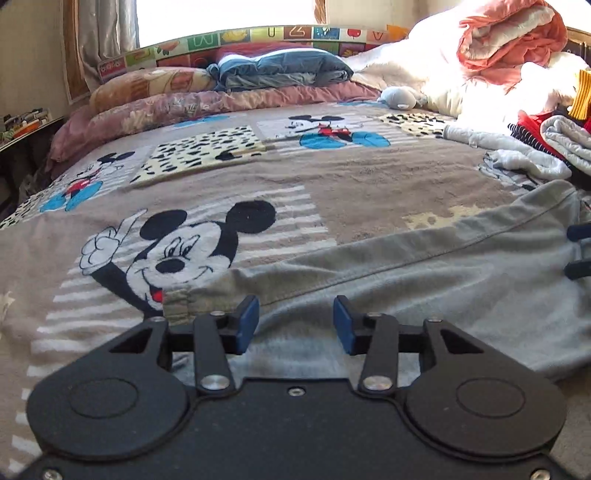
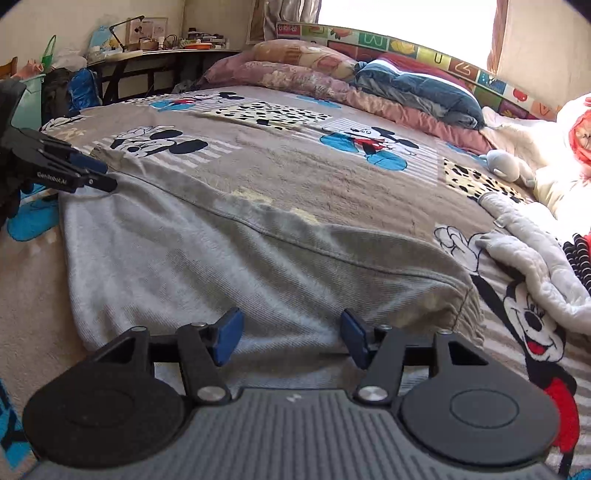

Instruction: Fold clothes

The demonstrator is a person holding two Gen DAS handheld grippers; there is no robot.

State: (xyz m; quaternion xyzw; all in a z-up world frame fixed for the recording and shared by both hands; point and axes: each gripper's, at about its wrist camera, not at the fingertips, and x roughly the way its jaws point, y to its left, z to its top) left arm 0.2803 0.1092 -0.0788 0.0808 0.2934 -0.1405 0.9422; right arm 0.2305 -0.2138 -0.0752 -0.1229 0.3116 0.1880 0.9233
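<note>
Here, both jaws gape over grey trousers (image 2: 229,266)

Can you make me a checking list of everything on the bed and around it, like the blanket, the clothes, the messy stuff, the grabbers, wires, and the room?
Surface: cartoon mouse blanket covering the bed.
Job's things: grey garment spread flat, elastic cuffs at both ends.
Clutter: pile of clothes at the right edge, small grey soft toy, rolled pink-and-white quilt, pillows and folded blue bedding at the head.
Grippers: left gripper open over one end of the garment; right gripper open over the other end; nothing pinched.
Cables: nothing seen.
Surroundings: bright window, curtains, crowded desk beside the bed.
</note>
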